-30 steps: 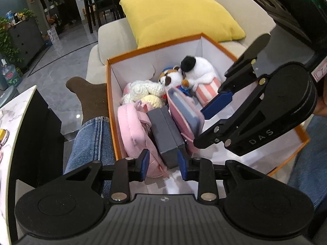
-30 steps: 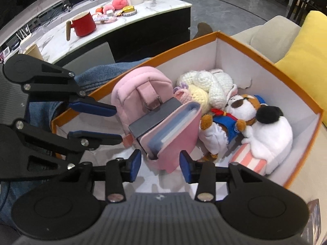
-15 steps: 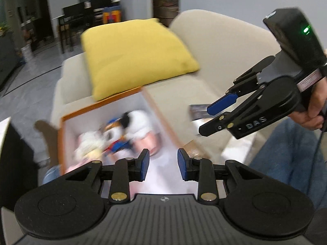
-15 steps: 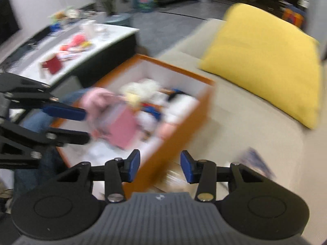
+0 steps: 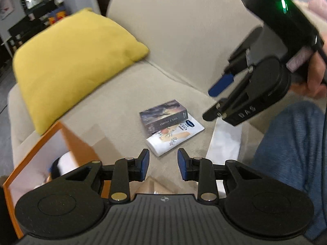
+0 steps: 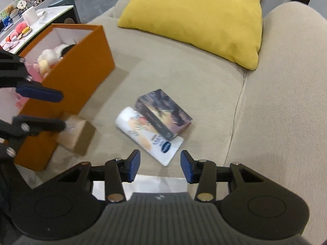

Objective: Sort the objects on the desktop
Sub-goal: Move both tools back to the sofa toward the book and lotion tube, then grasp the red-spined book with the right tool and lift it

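Left wrist view: the left gripper (image 5: 163, 164) hangs over the beige fabric sofa seat (image 5: 114, 102) with its blue pads apart and nothing between them.
Target, left view: a small dark printed cardboard box marked as a photo card pack (image 5: 163, 116) lies on the cushion, one end resting on a flat white soft-pack of tissues or wipes (image 5: 175, 135).
Other tool, left view: the right gripper (image 5: 216, 100) hovers up and to the right, jaws parted and empty, a hand (image 5: 315, 75) on its grip.
Right wrist view: the right gripper (image 6: 160, 168) stands parted too, empty, just short of the white pack (image 6: 149, 135).
Box, right view: the dark box (image 6: 163, 113) overlaps the pack's far half; both lie well clear of the tall orange cardboard bin (image 6: 77, 77) holding plush toys (image 6: 53, 58).
Handling, box: likely light and stiff – best pinched across its narrow sides, which look matte enough to hold.
Handling, pack: probably soft and slick-wrapped – it may buckle, so a grip across its short width near the middle seems safest.
Bystanders: a yellow cushion (image 6: 196, 18) and a small brown carton (image 6: 76, 134) beside the bin.
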A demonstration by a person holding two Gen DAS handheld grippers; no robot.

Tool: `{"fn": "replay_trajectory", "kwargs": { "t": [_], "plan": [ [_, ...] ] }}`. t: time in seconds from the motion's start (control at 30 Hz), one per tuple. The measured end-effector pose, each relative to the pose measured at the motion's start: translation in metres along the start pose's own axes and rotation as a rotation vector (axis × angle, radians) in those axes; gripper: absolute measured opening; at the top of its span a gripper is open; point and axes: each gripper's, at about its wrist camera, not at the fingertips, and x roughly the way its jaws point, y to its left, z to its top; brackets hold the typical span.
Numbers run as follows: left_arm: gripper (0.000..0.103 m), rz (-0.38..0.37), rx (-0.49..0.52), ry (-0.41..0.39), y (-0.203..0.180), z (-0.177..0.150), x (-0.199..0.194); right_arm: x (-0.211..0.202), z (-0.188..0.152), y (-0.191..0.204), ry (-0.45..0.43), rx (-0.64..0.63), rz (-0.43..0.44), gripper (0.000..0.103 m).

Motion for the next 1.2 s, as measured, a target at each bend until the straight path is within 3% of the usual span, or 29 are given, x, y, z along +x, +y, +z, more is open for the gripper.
{"fn": "replay_trajectory", "kwargs": {
  "t": [0.37,0.67,0.77,1.0,1.07,1.2],
  "plan": [
    [0.035,-0.028,-0.041,0.095,0.026,0.043,0.087,0.064,0.032,-0.068,0.084,0.392,0.19,0.054],
    [0.029,-0.08,-0.029,0.161,0.034,0.046,0.124,0.109,0.02,-0.097,0.171,0.694,0.354,0.057],
    [0.029,-0.092,-0.032,0.157,0.035,0.043,0.126,0.121,0.015,-0.095,0.181,0.718,0.37,0.061],
    [0.029,-0.098,-0.031,0.142,0.033,0.044,0.123,0.11,0.015,-0.09,0.147,0.727,0.344,0.046],
    [0.028,-0.128,-0.025,0.134,0.031,0.046,0.12,0.103,0.016,-0.092,0.145,0.731,0.35,0.038],
    [0.028,-0.108,0.008,0.117,0.028,0.05,0.113,0.089,0.023,-0.086,0.088,0.703,0.358,0.037]
  ]
}}
